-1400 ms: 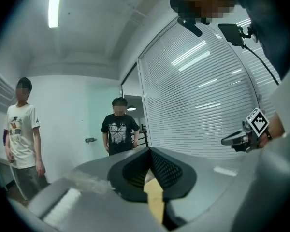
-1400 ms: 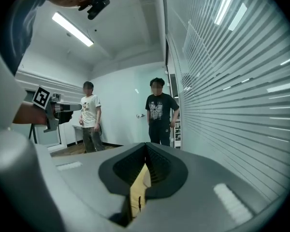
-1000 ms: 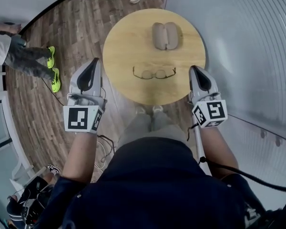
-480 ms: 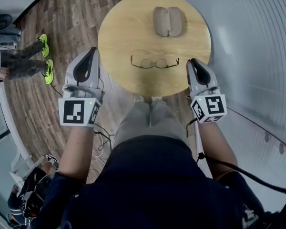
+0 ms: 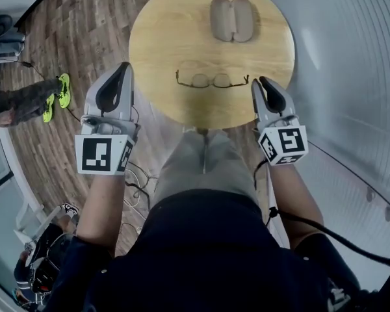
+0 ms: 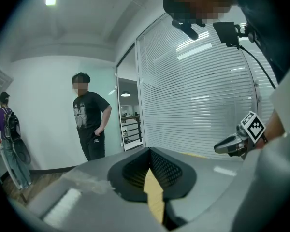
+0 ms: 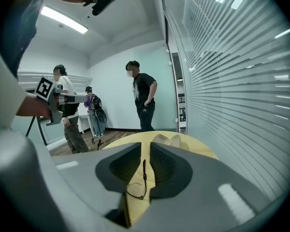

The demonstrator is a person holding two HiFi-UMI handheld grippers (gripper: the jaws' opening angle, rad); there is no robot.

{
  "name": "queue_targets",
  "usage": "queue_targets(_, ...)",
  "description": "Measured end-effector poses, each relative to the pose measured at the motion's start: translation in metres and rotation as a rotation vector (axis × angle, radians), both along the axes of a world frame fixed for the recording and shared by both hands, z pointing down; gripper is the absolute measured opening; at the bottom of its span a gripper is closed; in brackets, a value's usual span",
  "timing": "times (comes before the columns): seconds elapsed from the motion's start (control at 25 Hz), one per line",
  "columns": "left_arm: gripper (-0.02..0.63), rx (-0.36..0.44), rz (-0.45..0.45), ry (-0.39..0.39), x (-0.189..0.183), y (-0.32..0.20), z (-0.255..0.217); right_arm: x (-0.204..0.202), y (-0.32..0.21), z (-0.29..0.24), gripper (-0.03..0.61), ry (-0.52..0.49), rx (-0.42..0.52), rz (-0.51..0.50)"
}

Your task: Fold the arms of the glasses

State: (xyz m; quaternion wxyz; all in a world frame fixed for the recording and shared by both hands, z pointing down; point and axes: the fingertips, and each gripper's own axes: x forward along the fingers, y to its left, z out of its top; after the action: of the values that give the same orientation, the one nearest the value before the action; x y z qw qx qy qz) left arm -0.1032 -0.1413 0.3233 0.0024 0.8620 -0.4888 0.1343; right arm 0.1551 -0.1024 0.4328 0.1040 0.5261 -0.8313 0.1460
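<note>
L gripper (image 5: 121, 69) jaws closed, empty | R gripper (image 5: 262, 82) jaws a slit apart, empty, near glasses (image 5: 212, 80) | arms unfolded, on table (image 5: 157, 41)

Glasses (image 5: 212, 80) on round table (image 5: 156, 44), toward near edge. Glasses case (image 5: 232, 19) behind them, toward far edge (well apart). Left gripper (image 5: 123, 68) beyond table's left edge; right gripper (image 5: 263, 82) just right of glasses.
</note>
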Motion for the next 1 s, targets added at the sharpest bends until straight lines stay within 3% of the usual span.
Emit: queue_targets(1.0,0.002,-0.068,-0.019,-0.01,-0.008,-0.005,0.038,-0.011,-0.013,0.049,0.069,0.017,-0.074,-0.032)
